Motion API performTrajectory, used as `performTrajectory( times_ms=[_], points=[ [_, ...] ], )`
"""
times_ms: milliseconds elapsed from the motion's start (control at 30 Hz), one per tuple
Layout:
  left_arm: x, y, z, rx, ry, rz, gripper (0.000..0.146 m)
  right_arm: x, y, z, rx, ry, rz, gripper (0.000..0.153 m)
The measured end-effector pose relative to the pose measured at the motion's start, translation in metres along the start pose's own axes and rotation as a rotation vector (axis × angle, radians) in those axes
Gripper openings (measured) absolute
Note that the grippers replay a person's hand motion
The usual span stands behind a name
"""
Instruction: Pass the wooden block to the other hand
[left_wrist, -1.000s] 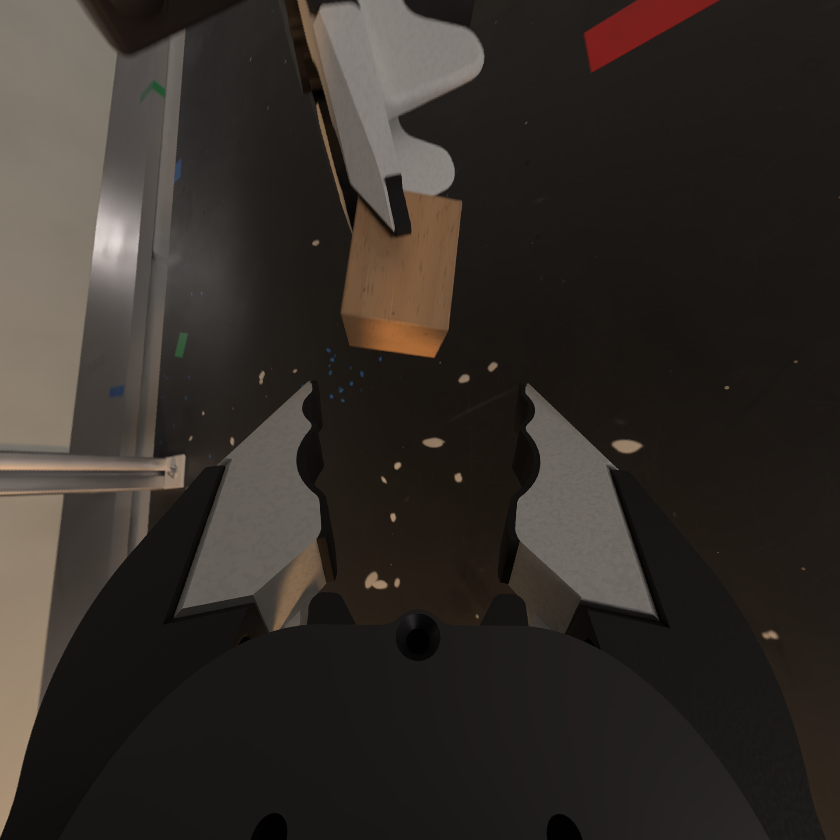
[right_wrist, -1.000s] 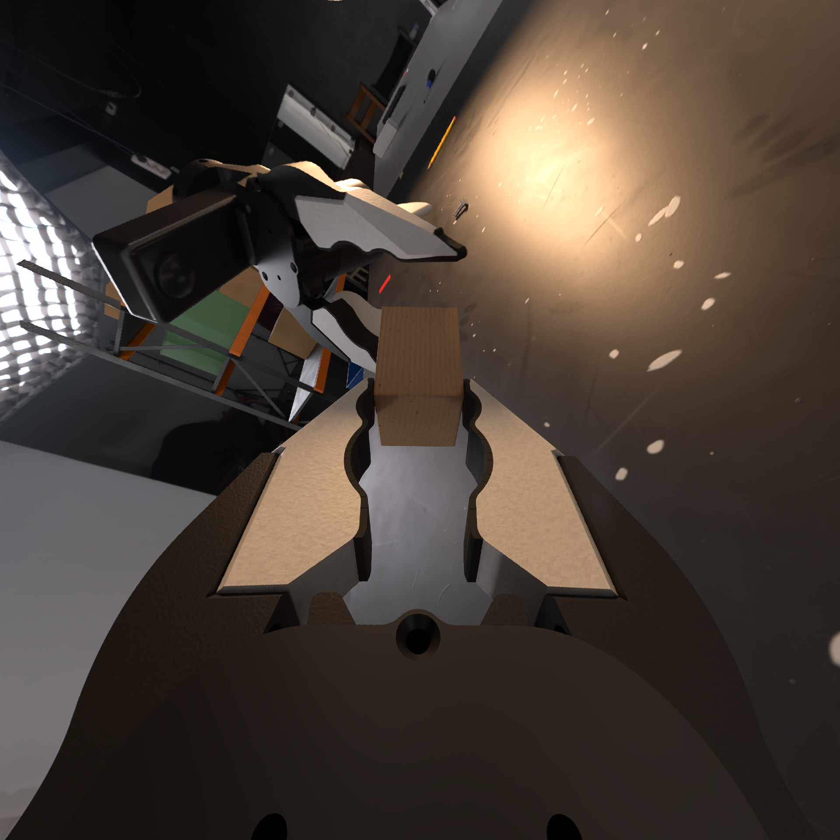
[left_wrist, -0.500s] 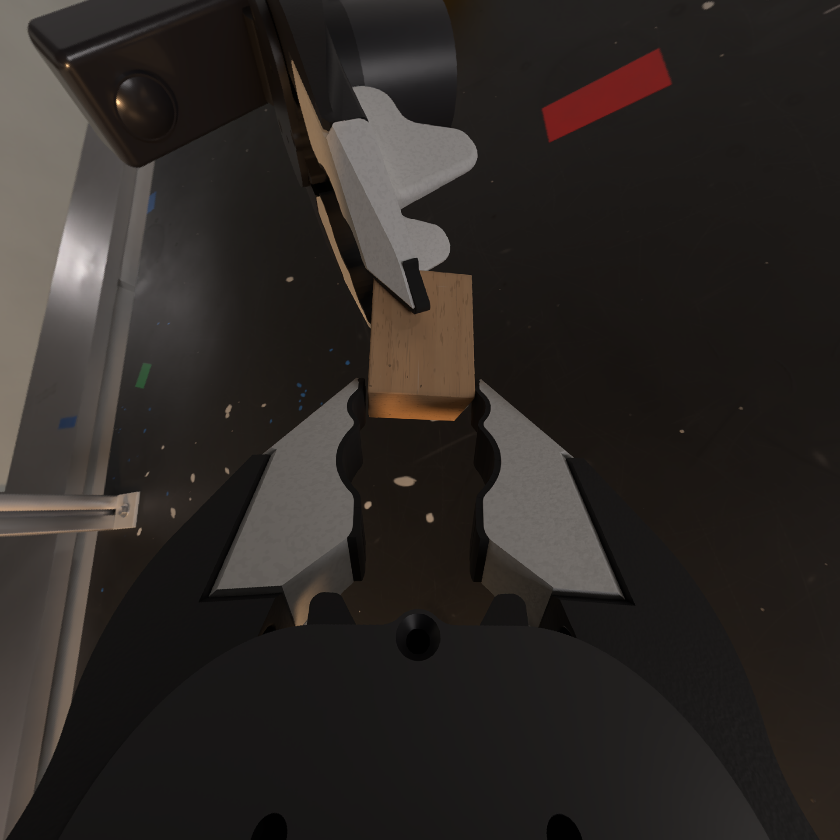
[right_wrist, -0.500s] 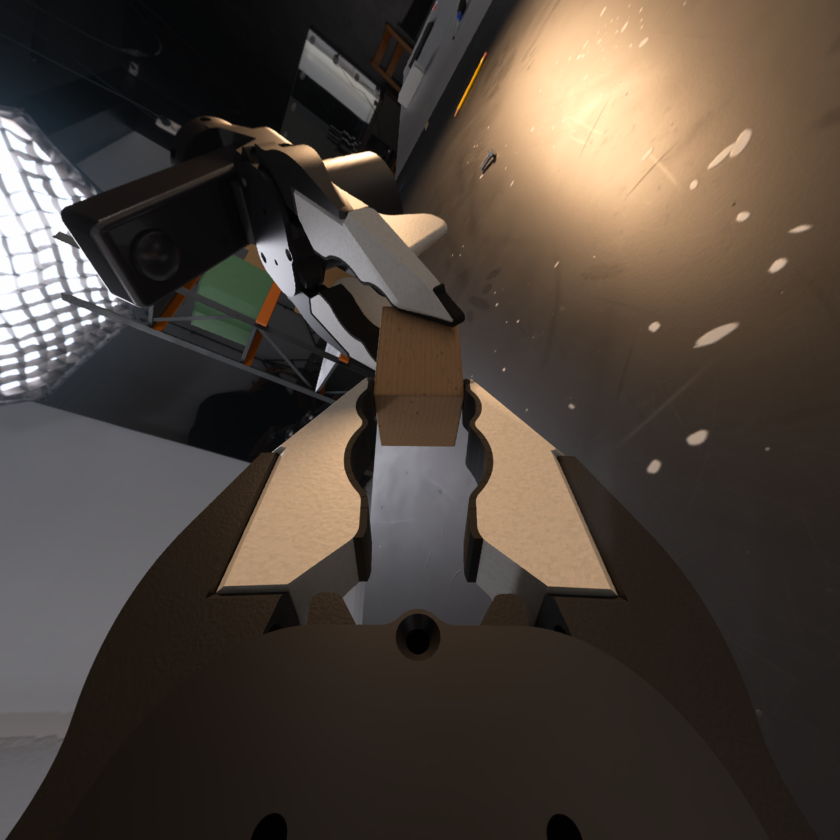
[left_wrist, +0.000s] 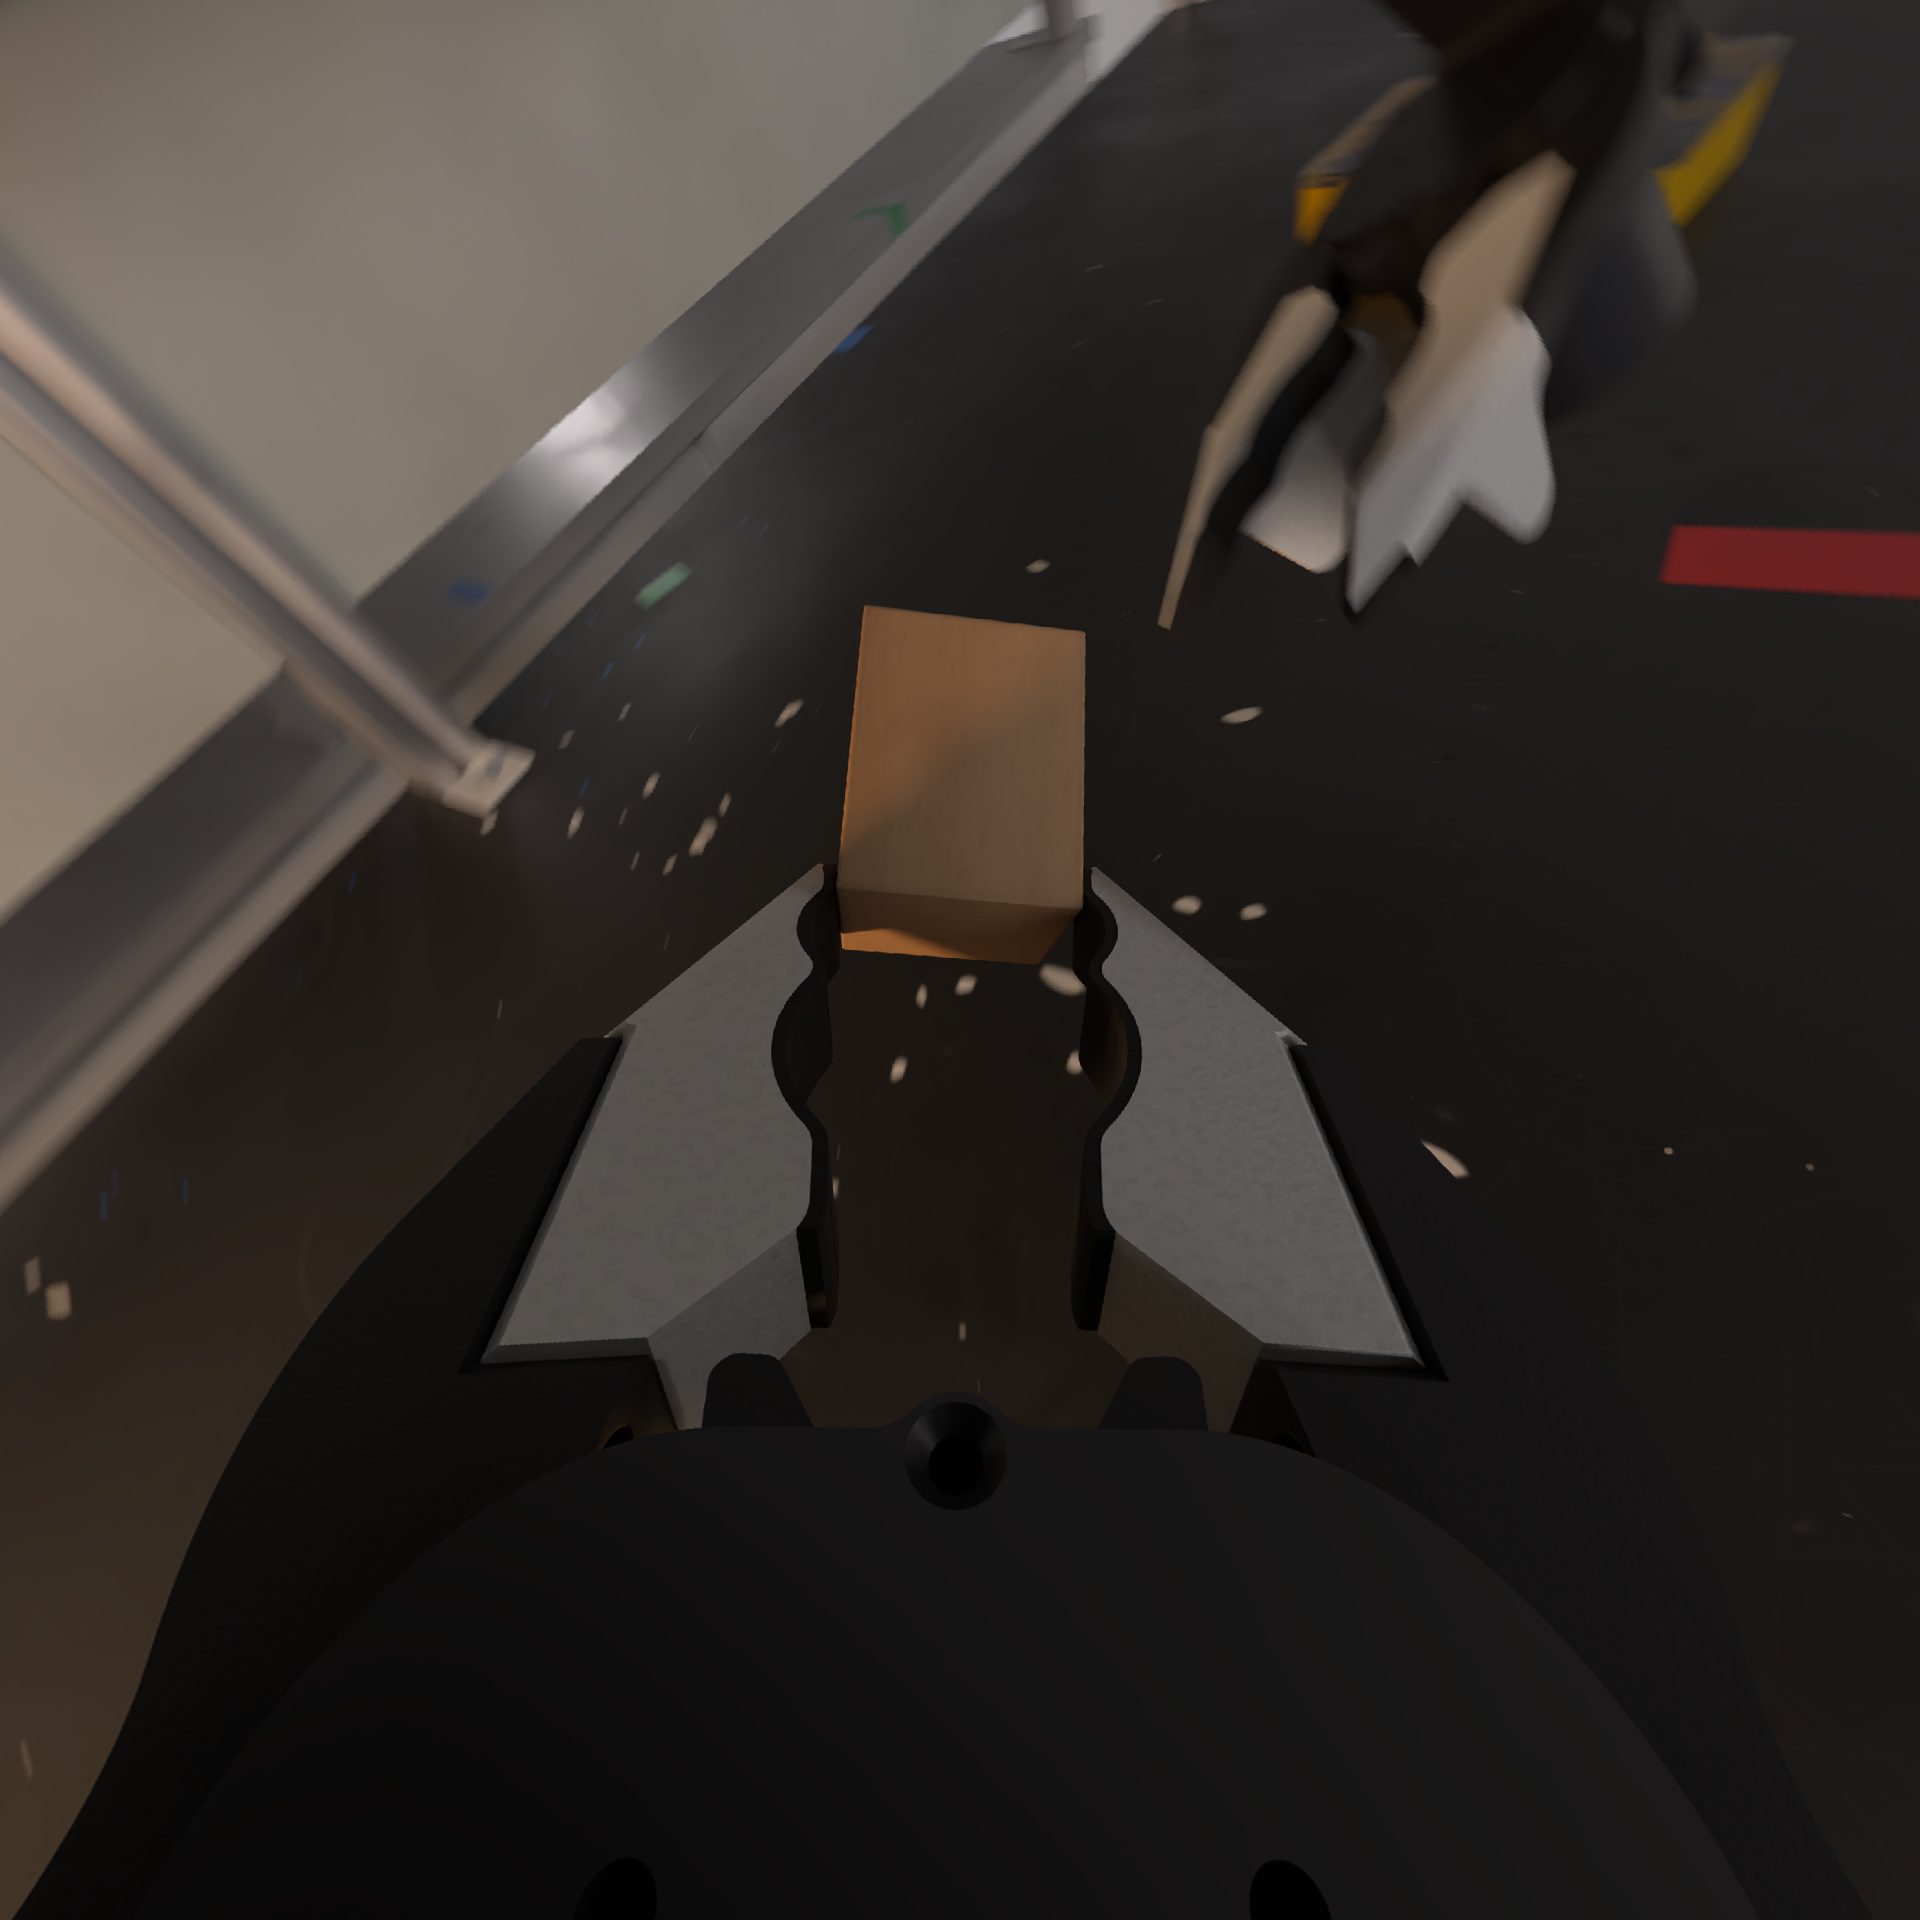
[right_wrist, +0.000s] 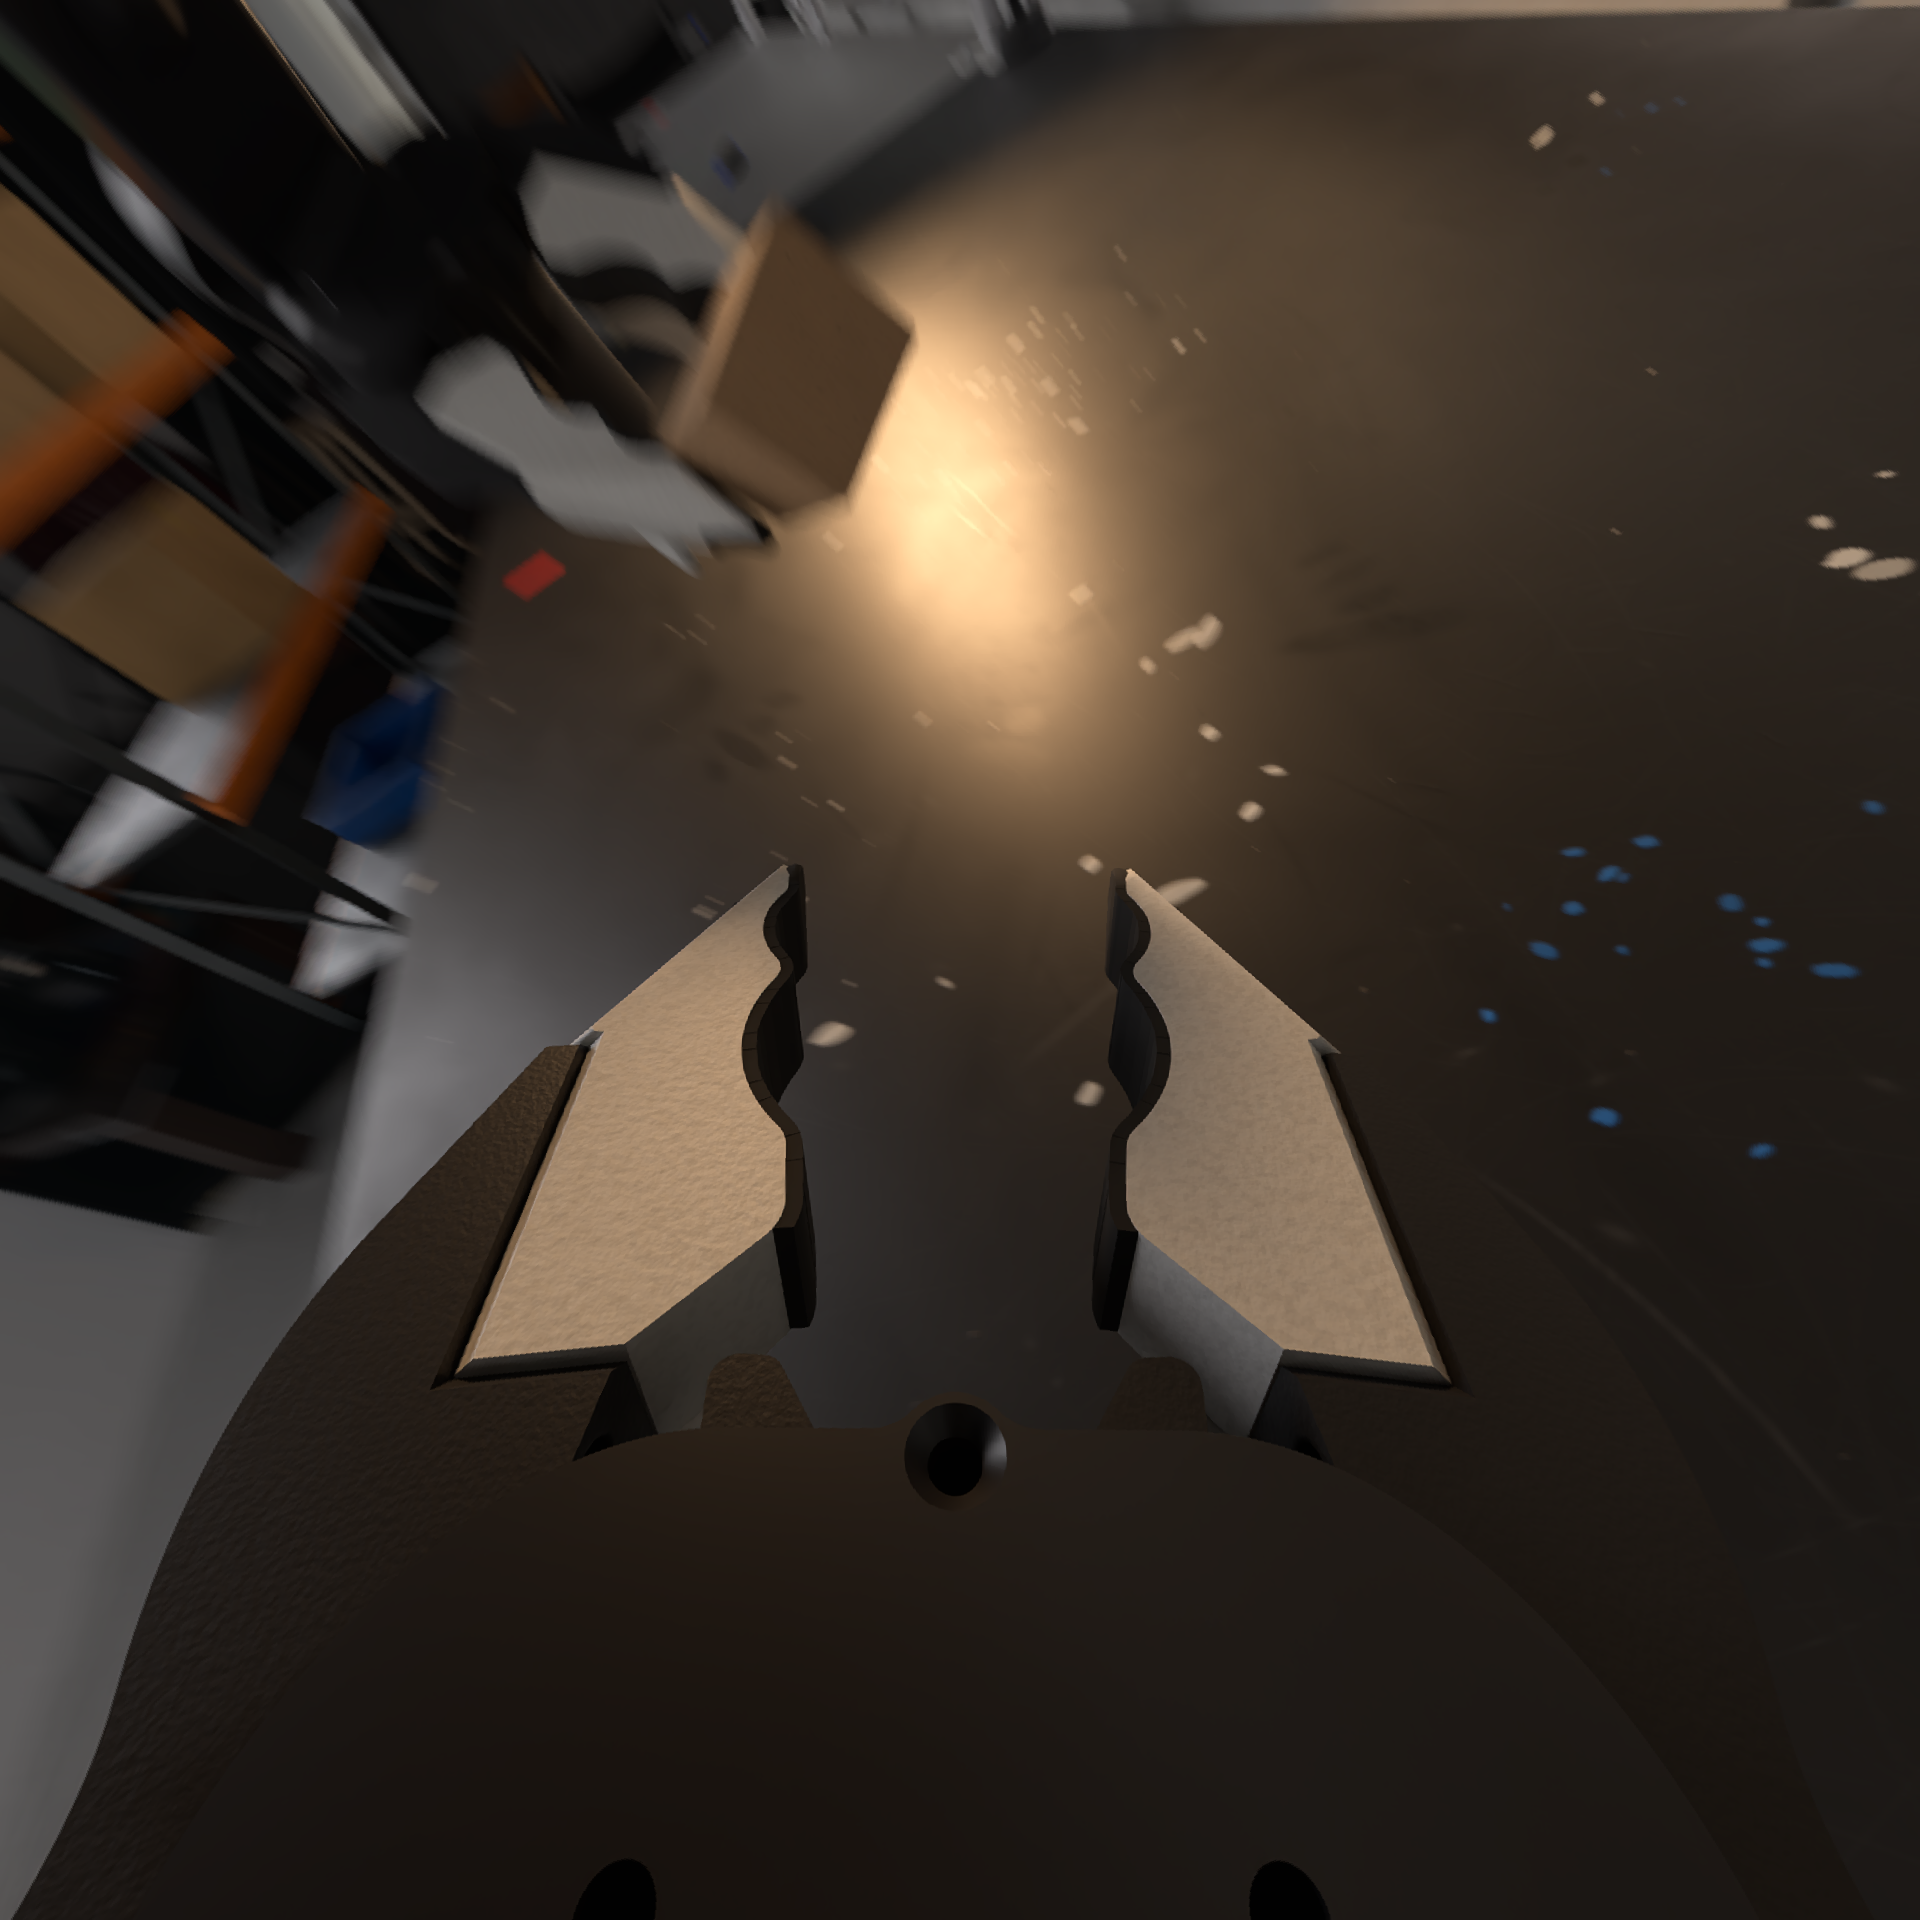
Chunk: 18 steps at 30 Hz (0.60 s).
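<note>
Item: wooden block (left_wrist: 961, 790), plain tan, longer than it is wide.

Location: I read it pinched at the tips of my left gripper (left_wrist: 958, 914), clear of the dark speckled tabletop (left_wrist: 1558, 1039). Only its near end sits between the jaws; the rest projects forward.

Long axis: runs toward 12 o'clock in the left wrist view, in line with the fingers.

Left jaws: closed onto the block's two side faces, touching on both sides, near the very tips. I judge this a shallow hold.

Right gripper (right_wrist: 956, 883): jaws spread, nothing between them. In the left wrist view I see it at 1 o'clock (left_wrist: 1382, 488), blurred, well apart from the block.

Block from the right wrist view: at 11 o'clock (right_wrist: 790, 364), blurred, far ahead of my right jaws, with the left gripper's grey fingers (right_wrist: 582, 457) beside it.

Nearer hand: the left, which has it. The right is well clear.

Task standing: as I judge it, the block now sits with the receiving hand and the giving hand has let go, so the pass looks done or all but done.

Next move: I would keep the left jaws tight and the block's axis steady.

Risk: with so little of the block inside the jaws, I expect a sharp swing could twist it loose.

Other: a metal rail (left_wrist: 249, 582) at 10 o'clock and a red strip (left_wrist: 1787, 561) at 2 o'clock, both well apart from the block.
</note>
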<state>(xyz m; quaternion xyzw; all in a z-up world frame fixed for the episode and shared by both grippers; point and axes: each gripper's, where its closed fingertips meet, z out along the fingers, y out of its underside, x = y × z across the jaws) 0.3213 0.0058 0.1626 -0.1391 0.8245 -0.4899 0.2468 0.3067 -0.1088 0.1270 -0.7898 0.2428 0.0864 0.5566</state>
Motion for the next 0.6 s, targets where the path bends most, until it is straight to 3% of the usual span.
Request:
performTrajectory(
  times_ms=[100,233,400,533,600],
  points=[
    [-0.019,0.031,-0.019,-0.043,-0.096,-0.131,0.045,0.018,0.032,0.038,-0.092,0.176,-0.119,0.057],
    [-0.015,0.060,-0.021,-0.084,-0.145,-0.157,0.045,0.037,0.067,0.070,-0.244,0.326,-0.149,0.051],
    [-0.021,0.086,-0.027,-0.157,-0.178,-0.120,0.045,0.051,0.072,0.081,-0.260,0.336,-0.160,0.039],
    [-0.033,0.096,-0.038,-0.142,-0.196,-0.192,0.045,0.054,0.073,0.087,-0.283,0.314,-0.171,0.032],
    [-0.038,0.098,-0.041,-0.137,-0.205,-0.231,0.045,0.057,0.073,0.086,-0.288,0.354,-0.198,0.018]
  ],
)
